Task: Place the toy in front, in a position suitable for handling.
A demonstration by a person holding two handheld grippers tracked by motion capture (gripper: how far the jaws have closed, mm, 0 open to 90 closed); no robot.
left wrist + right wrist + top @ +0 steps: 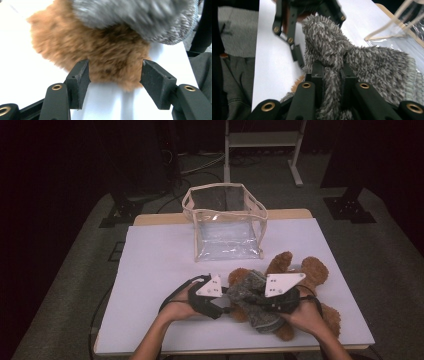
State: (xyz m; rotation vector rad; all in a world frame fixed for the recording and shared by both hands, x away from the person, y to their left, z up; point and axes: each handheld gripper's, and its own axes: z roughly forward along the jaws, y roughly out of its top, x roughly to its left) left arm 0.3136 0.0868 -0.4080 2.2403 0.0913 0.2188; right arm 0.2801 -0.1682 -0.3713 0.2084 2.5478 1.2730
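At the lower middle of the high view, a brown plush teddy bear (300,275) lay on the white-covered counter (150,270), partly wrapped in a fuzzy grey knitted garment (252,295) that draped across its body. The right hand-held gripper (329,75) had its jaws pressed together on a fold of that grey fleece, the pile bunching up between the pads. The left hand-held gripper (113,75) stood spread, its jaws either side of a tuft of brown fur without pressing on it. Behind them, toward the upper middle of the frame, a clear plastic pouch with cream trim (225,220) stood open and well apart from the toy. Both bear and garment looked light, soft and yielding; I judged they would squash and slip out of a shallow pinch, so a deep bite on a thick fold, a limb, or the knitted cuff would hold better than a nip at loose fur. Nothing here seemed fragile, though the fabric could stretch or snag.
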